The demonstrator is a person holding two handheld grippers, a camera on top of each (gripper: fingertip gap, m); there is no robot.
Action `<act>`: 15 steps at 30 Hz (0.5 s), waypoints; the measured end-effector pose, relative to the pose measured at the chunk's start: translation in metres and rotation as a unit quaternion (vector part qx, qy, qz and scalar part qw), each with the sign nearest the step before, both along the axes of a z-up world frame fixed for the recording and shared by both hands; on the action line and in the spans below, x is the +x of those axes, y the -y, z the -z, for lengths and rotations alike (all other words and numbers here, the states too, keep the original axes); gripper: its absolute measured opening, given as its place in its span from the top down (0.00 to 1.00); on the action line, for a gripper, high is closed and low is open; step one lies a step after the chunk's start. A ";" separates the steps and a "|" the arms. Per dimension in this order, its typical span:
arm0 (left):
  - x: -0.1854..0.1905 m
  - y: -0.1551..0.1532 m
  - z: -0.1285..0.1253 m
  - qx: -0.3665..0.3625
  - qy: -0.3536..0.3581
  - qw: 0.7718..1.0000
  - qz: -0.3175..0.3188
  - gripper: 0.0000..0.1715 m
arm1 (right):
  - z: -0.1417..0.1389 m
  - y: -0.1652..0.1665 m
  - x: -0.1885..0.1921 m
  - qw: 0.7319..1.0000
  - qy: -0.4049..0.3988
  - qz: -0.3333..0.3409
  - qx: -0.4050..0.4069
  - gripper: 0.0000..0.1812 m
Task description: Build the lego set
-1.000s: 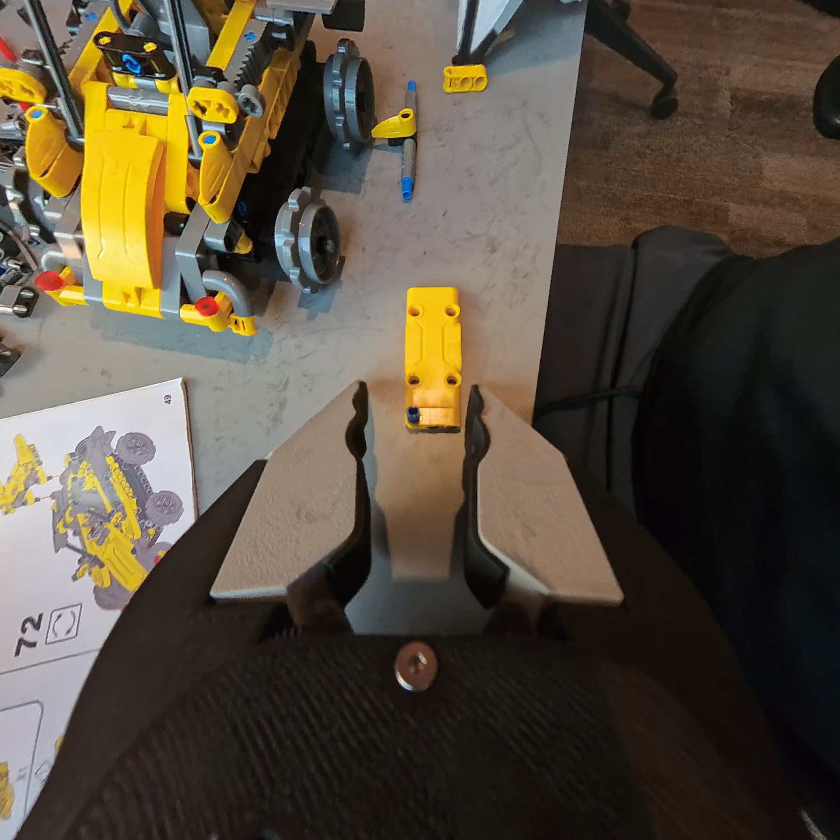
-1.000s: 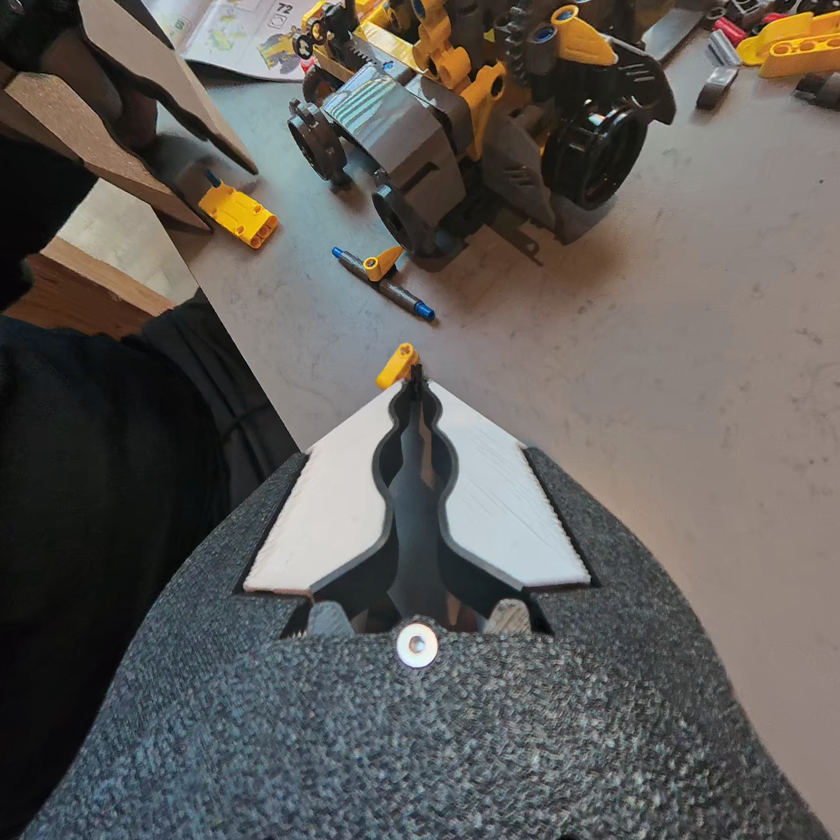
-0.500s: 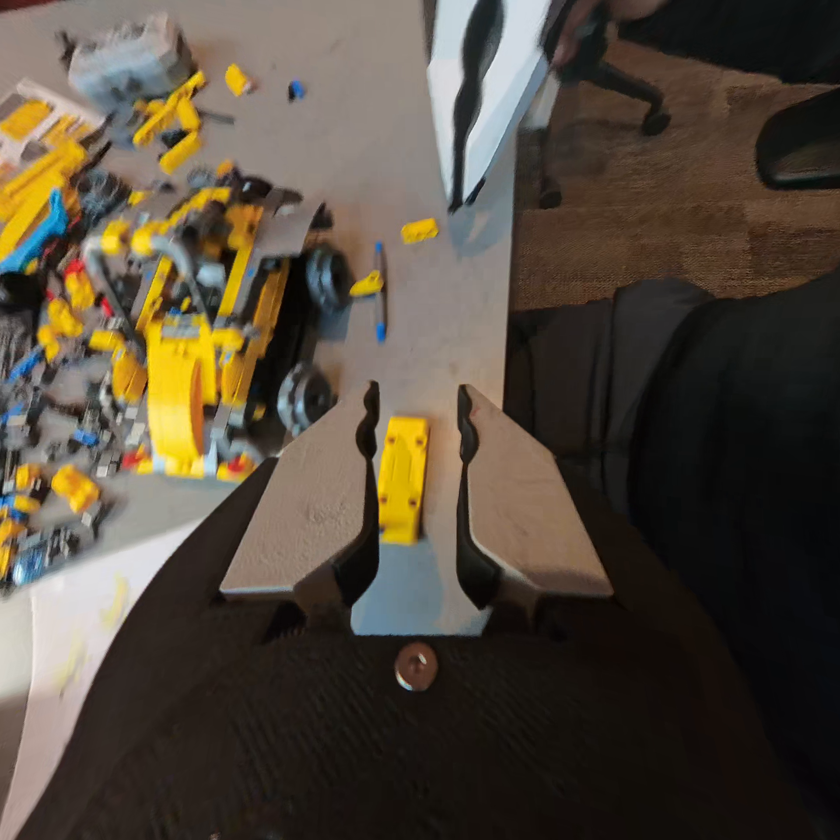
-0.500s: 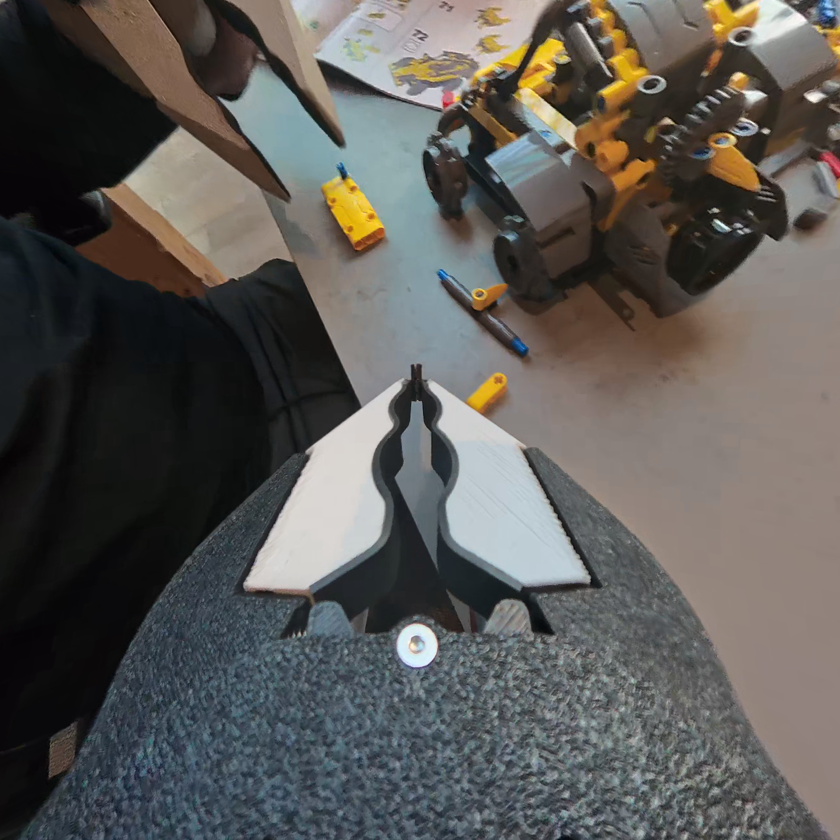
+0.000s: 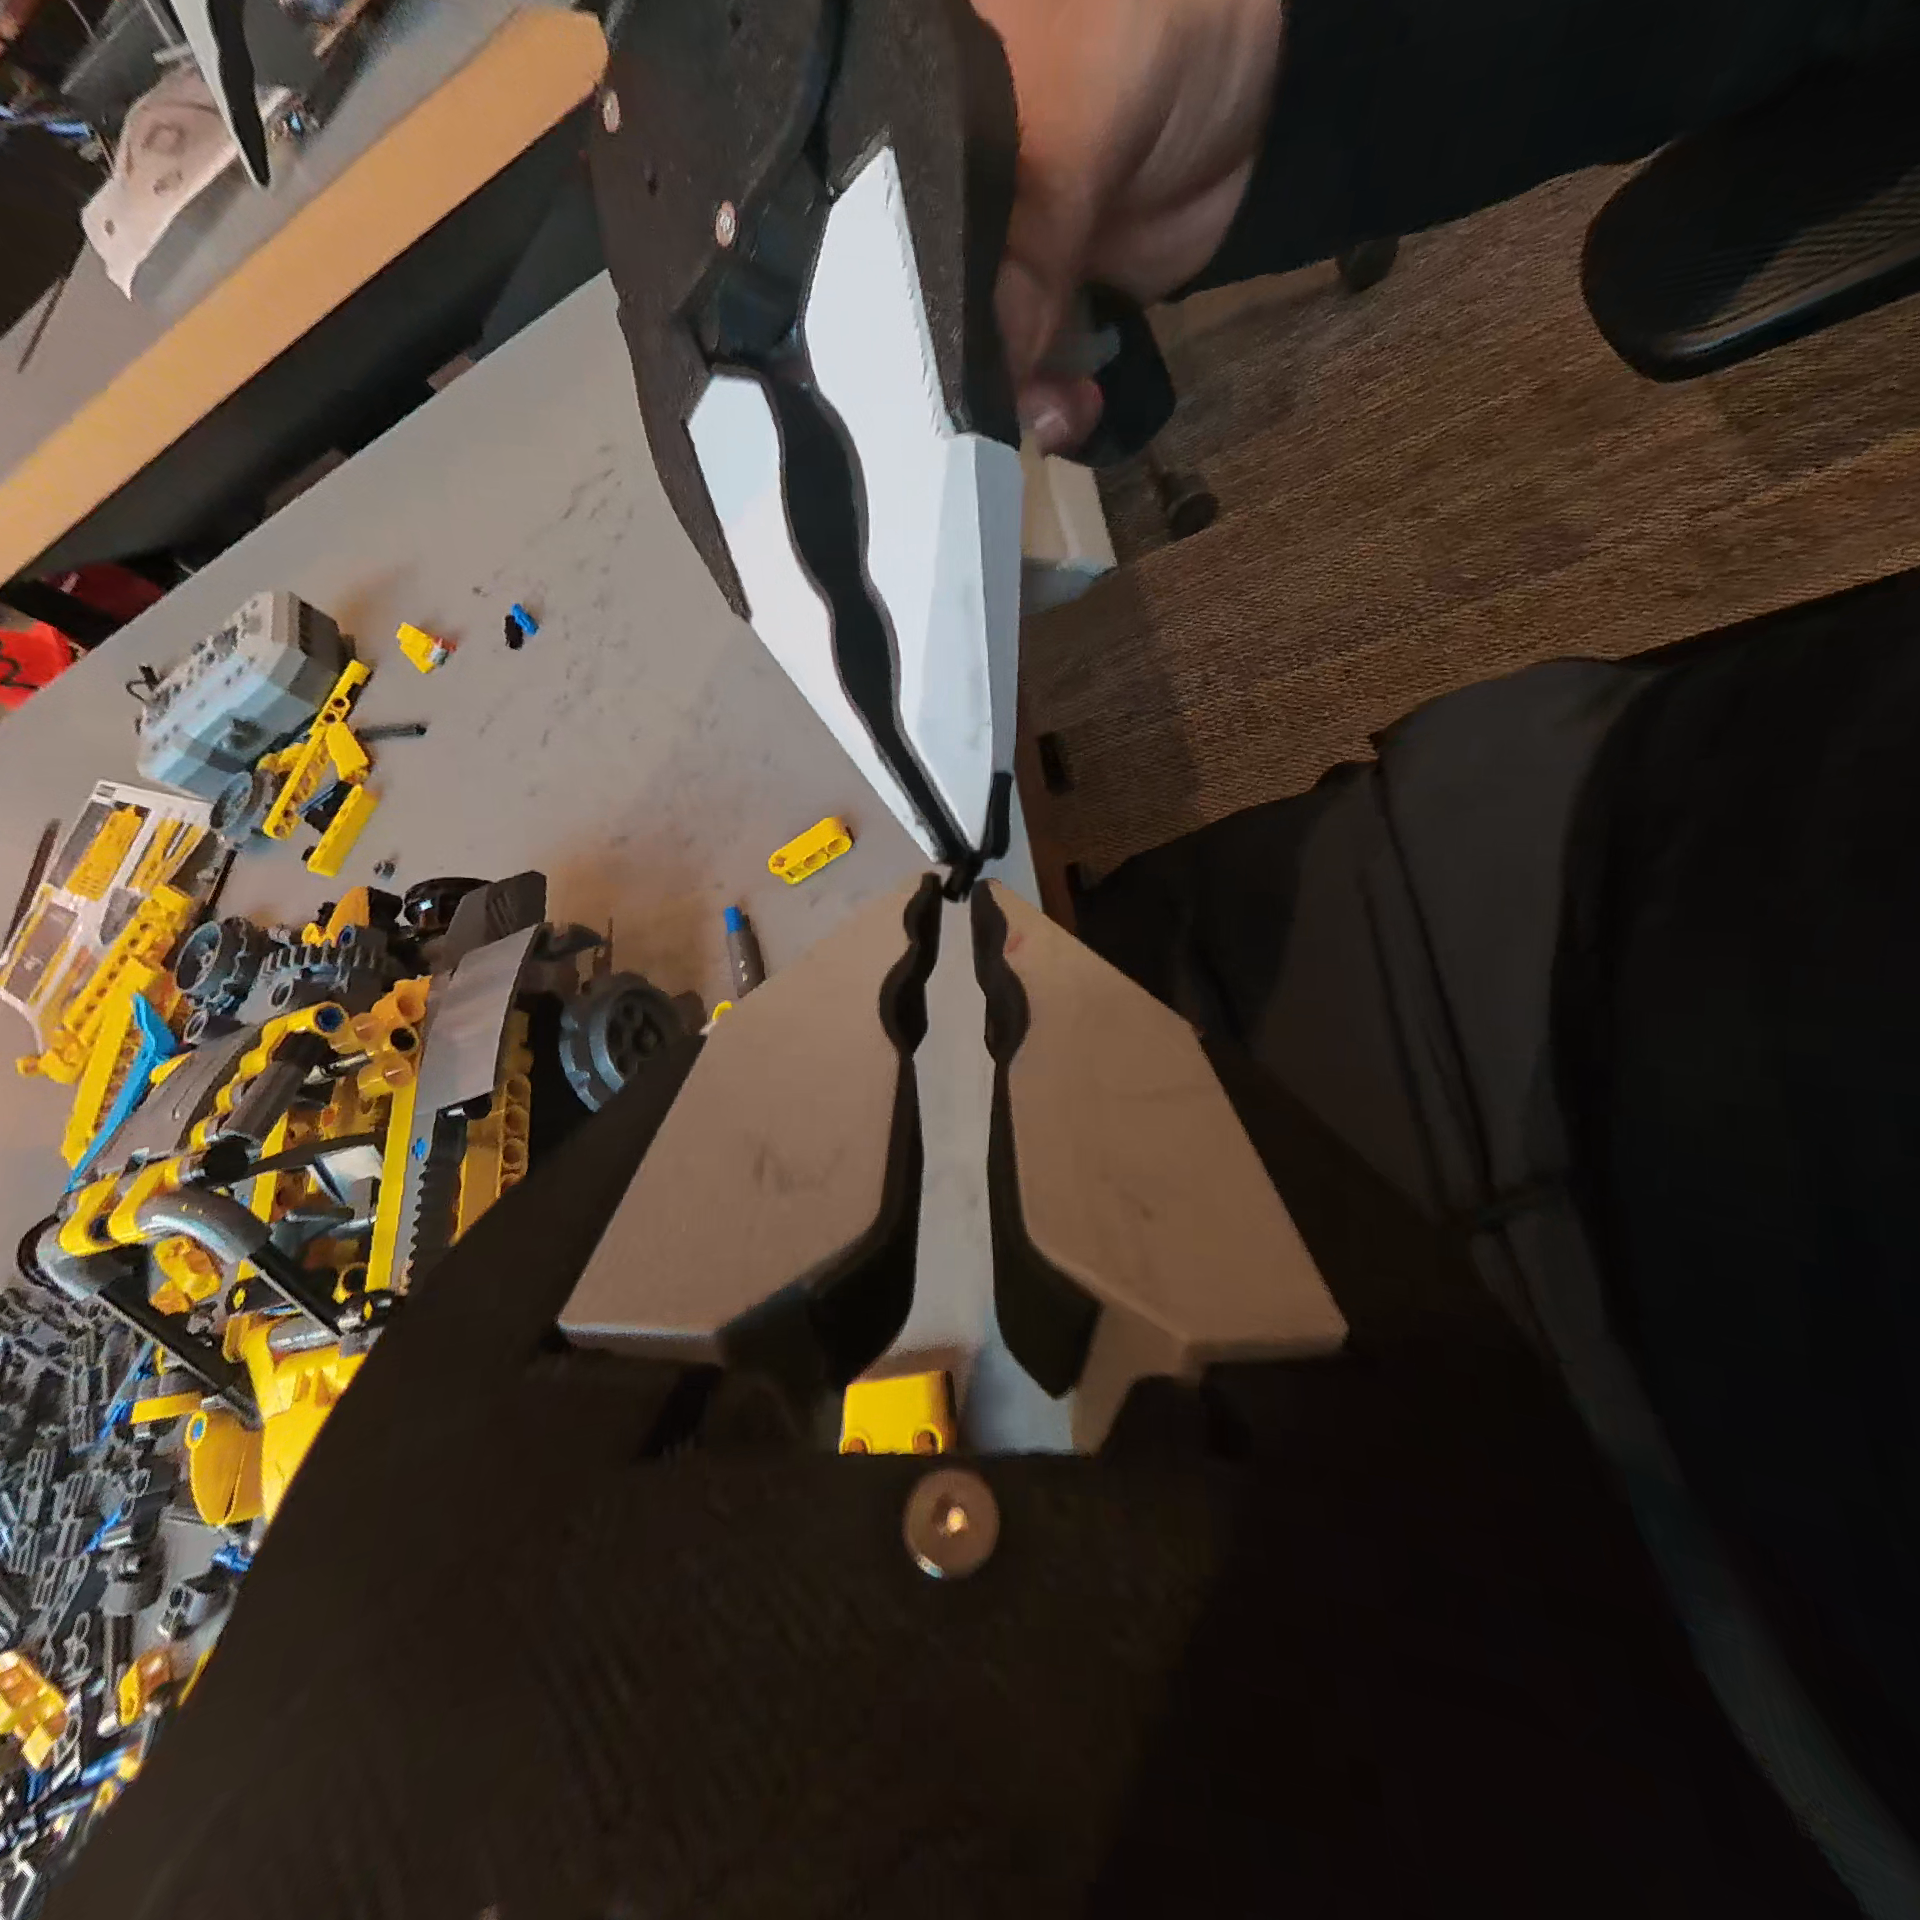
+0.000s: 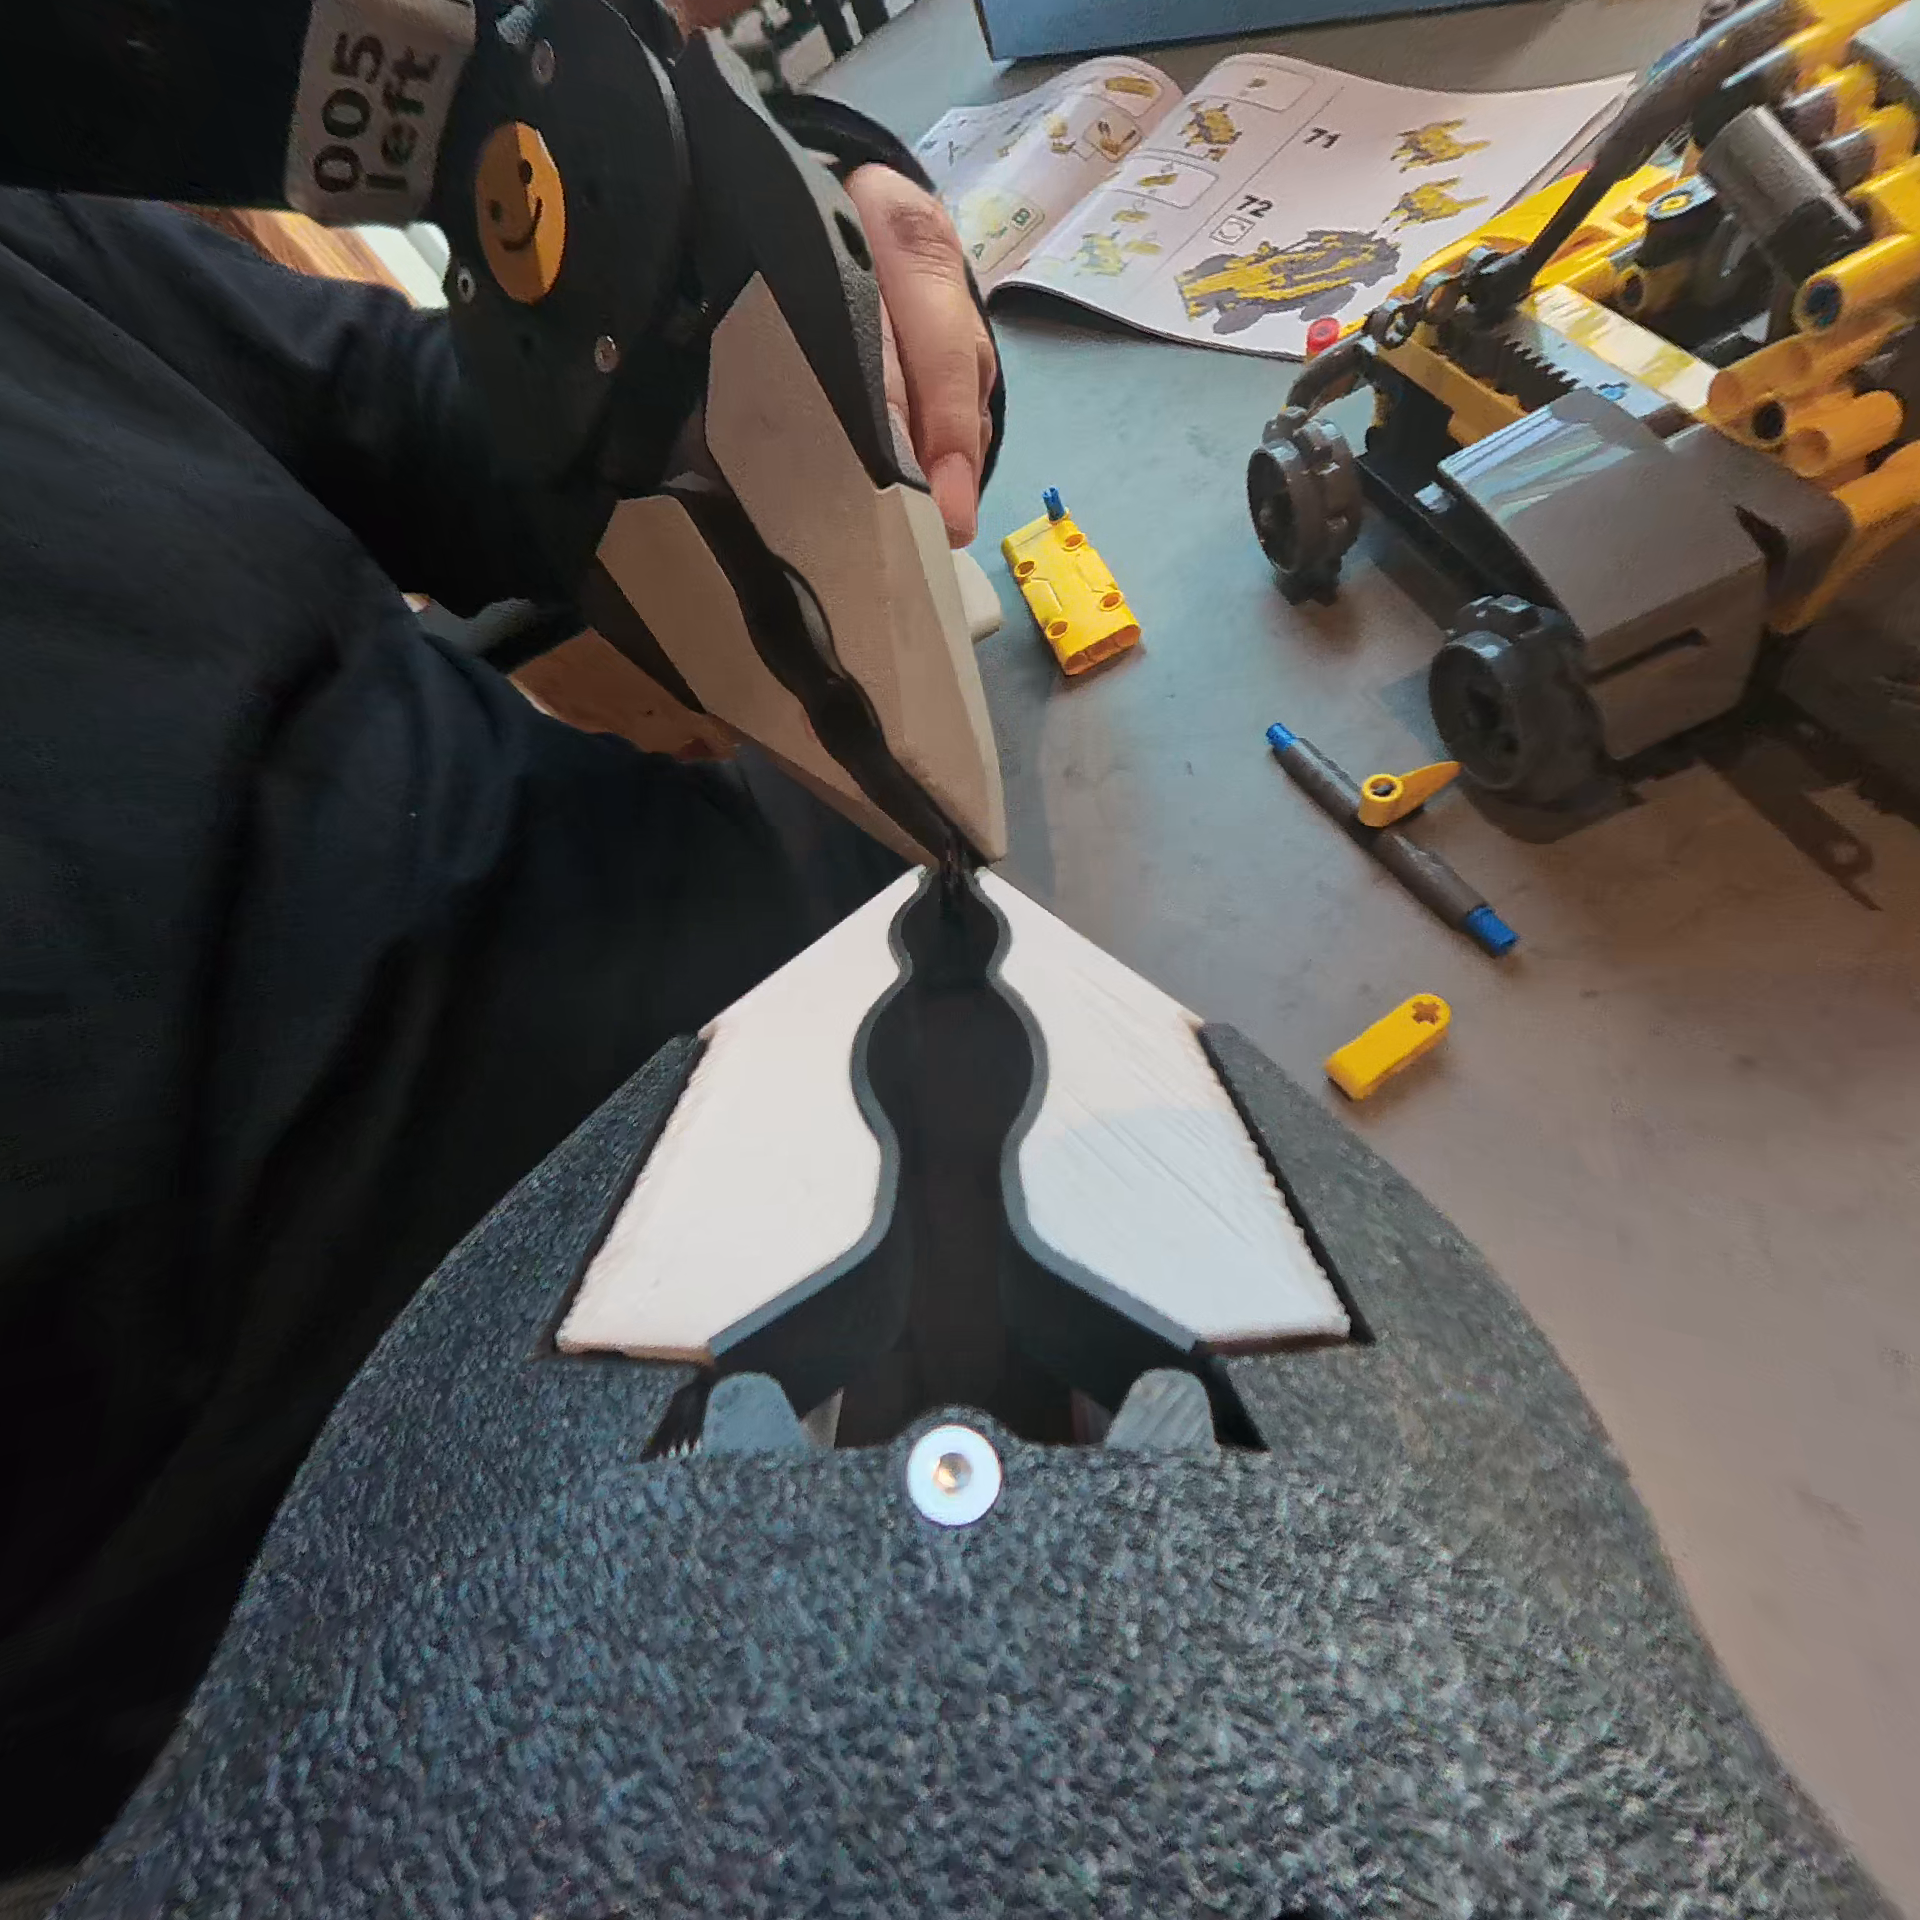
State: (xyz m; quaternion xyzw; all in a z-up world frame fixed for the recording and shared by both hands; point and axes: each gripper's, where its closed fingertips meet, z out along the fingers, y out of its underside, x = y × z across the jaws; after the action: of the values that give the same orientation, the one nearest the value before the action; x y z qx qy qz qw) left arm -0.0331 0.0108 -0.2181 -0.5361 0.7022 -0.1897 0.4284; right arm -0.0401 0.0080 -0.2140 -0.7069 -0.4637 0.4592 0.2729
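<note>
- Lifting away from the yellow block (image 6: 1070, 597), the left gripper (image 5: 956, 896) is now meeting the right gripper (image 6: 951, 881) tip to tip, just off the desk's (image 6: 1558, 1091) near edge.
- Right gripper is pinching a small black pin (image 5: 961, 878) at its very tips, jaws closed on it.
- Pin is pointing straight at the left gripper, its long axis running along the line between the two.
- Left jaws are standing a narrow gap apart around the pin's free end; whether they are clamping it cannot be told.
- Yellow block is lying flat near the near edge, beside the model vehicle (image 6: 1621, 499).
</note>
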 end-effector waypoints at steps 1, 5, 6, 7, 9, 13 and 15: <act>0.000 0.001 0.000 0.001 0.002 1.000 0.003 0.98 | 0.001 0.001 -0.001 1.000 0.000 -0.002 -0.003 0.98; -0.002 0.006 -0.001 -0.002 0.013 1.000 0.010 0.99 | 0.002 0.003 -0.004 1.000 -0.010 -0.005 -0.018 0.97; -0.003 0.007 -0.001 -0.002 0.015 1.000 0.013 0.99 | 0.003 0.004 -0.005 1.000 -0.011 -0.008 -0.024 0.98; -0.003 0.008 -0.001 0.000 0.015 1.000 0.015 0.99 | 0.003 0.005 -0.006 0.999 -0.015 -0.010 -0.029 0.97; -0.005 0.007 0.001 0.008 0.009 1.000 0.014 0.99 | 0.004 0.004 -0.007 0.999 -0.015 -0.006 -0.028 0.97; -0.010 0.003 0.003 0.010 -0.004 1.000 -0.004 1.00 | 0.005 -0.002 -0.005 1.000 -0.003 0.016 -0.015 0.96; -0.017 -0.005 0.006 0.003 -0.010 0.999 -0.032 1.00 | 0.014 -0.022 0.011 0.995 0.053 0.081 0.030 0.91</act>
State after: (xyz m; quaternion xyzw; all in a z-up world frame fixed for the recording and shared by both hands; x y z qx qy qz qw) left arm -0.0503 0.0156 -0.2241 -0.5592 0.6895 -0.1685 0.4284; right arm -0.0289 0.0301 -0.2280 -0.7568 -0.4323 0.3834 0.3056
